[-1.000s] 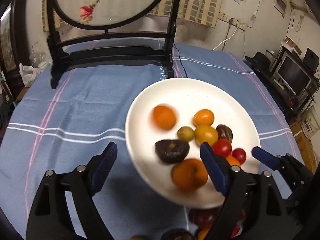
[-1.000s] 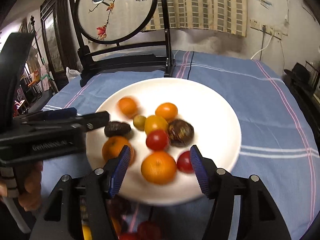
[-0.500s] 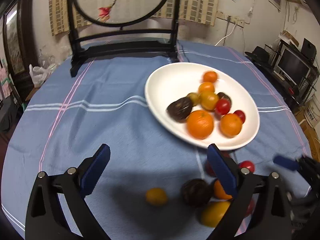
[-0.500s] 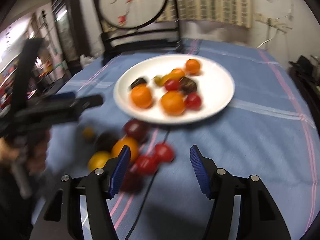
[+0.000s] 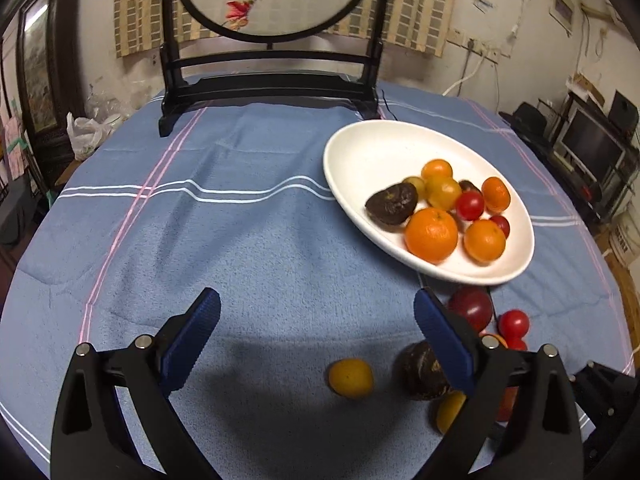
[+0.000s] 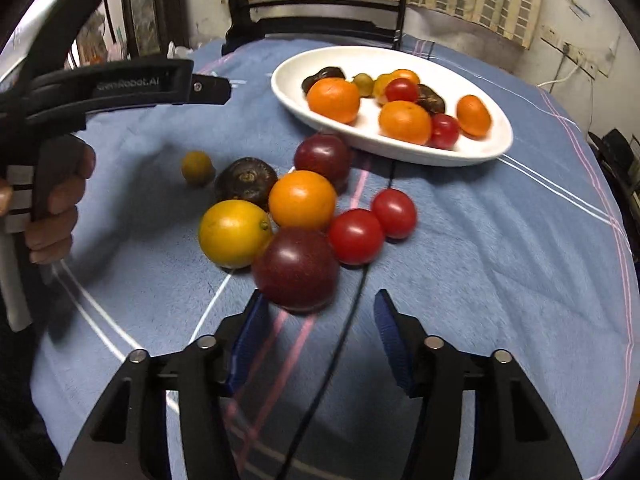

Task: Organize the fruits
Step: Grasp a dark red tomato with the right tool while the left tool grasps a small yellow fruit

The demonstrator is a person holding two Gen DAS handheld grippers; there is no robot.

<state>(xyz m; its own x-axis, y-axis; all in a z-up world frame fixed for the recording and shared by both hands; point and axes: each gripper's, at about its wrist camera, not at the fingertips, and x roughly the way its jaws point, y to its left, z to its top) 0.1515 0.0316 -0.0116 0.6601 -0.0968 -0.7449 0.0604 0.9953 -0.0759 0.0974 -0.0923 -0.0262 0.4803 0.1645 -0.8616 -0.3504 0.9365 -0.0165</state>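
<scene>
Both cameras have pulled back from the plate since a second ago; loose fruit on the cloth now shows in front of the grippers.

Left wrist view: left gripper (image 5: 316,334) wide open, holding nothing, above the blue cloth (image 5: 224,248). Plate (image 5: 360,152) at 2 o'clock carries oranges, a dark fruit (image 5: 391,209) and cherry tomatoes. Small yellow fruit (image 5: 351,377) lies on the cloth between the fingers, nearer the right one. A second dark fruit (image 5: 420,370) sits partly behind the right finger; the pile beyond it is mostly hidden, perhaps five pieces.

Right wrist view: right gripper (image 6: 318,330) open, empty, its fingers just short of a plum (image 6: 296,268) at 12 o'clock. Touching the plum: lemon (image 6: 234,233), orange (image 6: 302,199), tomato (image 6: 356,236). Plate (image 6: 472,152) at 1 o'clock, well apart. Left gripper's body (image 6: 136,86) at 10 o'clock, a hand (image 6: 56,208) on its handle.
</scene>
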